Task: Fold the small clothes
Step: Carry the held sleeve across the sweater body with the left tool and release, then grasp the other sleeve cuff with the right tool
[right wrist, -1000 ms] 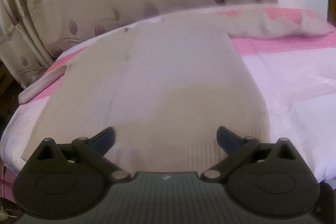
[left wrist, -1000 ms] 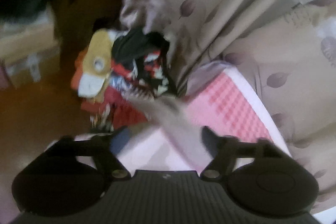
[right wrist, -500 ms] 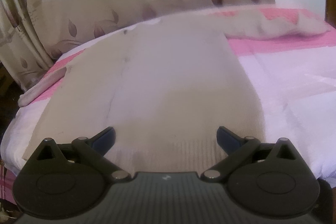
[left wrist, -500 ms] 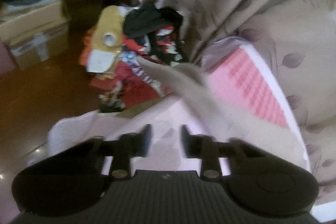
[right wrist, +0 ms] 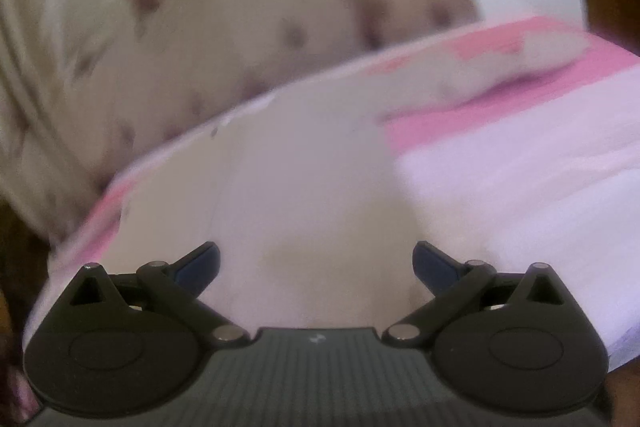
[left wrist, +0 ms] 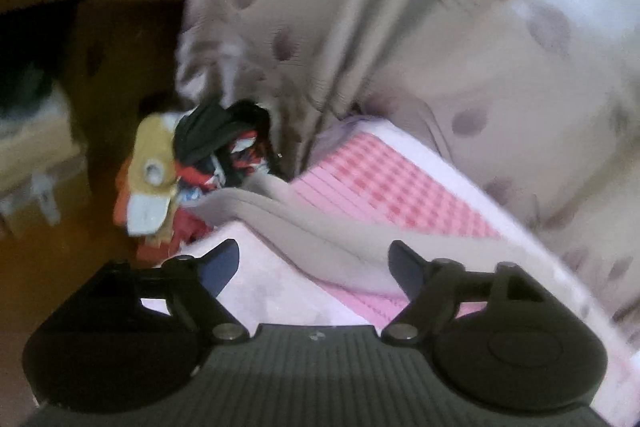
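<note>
A beige knit sweater lies spread flat on the bed, and the open right gripper hovers over its near hem with nothing between the fingers. In the left wrist view one beige sleeve runs slantwise across the bed's corner. The left gripper sits just short of that sleeve with its jaws opening wide. The sleeve passes by the right finger's tip, and the pads do not press on it. Both views are blurred by motion.
The bed has a pink checked and pale lilac cover. A leaf-patterned curtain hangs right behind it. A heap of coloured clothes lies on the wooden floor beside the bed corner, with cardboard boxes further left.
The left jaws closed to a narrow gap half a second ago and now stand wide again. The sleeve has dropped flat onto the bed. The right view has shifted and tilted, its jaws still open.
</note>
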The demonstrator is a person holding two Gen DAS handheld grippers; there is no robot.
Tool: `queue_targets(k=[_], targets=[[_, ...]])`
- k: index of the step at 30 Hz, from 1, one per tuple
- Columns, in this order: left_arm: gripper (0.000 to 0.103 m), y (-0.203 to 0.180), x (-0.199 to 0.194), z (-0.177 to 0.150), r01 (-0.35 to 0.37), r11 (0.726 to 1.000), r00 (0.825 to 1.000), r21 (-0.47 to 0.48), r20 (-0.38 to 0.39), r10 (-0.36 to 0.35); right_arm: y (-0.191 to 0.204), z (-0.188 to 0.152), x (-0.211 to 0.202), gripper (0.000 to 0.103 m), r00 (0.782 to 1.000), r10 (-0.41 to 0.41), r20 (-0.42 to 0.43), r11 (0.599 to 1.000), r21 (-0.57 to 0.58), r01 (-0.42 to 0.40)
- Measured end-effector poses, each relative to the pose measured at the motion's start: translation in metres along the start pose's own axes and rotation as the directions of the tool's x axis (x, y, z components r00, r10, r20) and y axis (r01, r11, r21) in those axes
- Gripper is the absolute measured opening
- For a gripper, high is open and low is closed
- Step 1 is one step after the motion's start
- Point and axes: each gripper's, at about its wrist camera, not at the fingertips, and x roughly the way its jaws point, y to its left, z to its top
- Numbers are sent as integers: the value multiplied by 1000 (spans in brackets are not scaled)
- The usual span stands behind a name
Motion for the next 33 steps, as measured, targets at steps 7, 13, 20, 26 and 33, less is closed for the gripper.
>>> queue_targets(k=[7,13,20,26,33], targets=[[69,-16,36,-43,29,997,999,-78,-21,-31,-128,84,6,102,988,-100,114,980,185,78],[90,-39,33,-64,-61,997,996,52,62,58,-222,150,55,87,979,-150,138,925,369,90],[97,-33,35,-64,-101,995,993,27,66,99,-294,194,118,87,968,-225,110,860,490,144],[100,-42,40,-64,-136,988,990,74,57,132,-296,201,150,86,981,-152,122,891,446,83],[101,-42,41,-64,-149,986,988,80,55,145,-298,207,154,10,971,-236,50,902,383,199]])
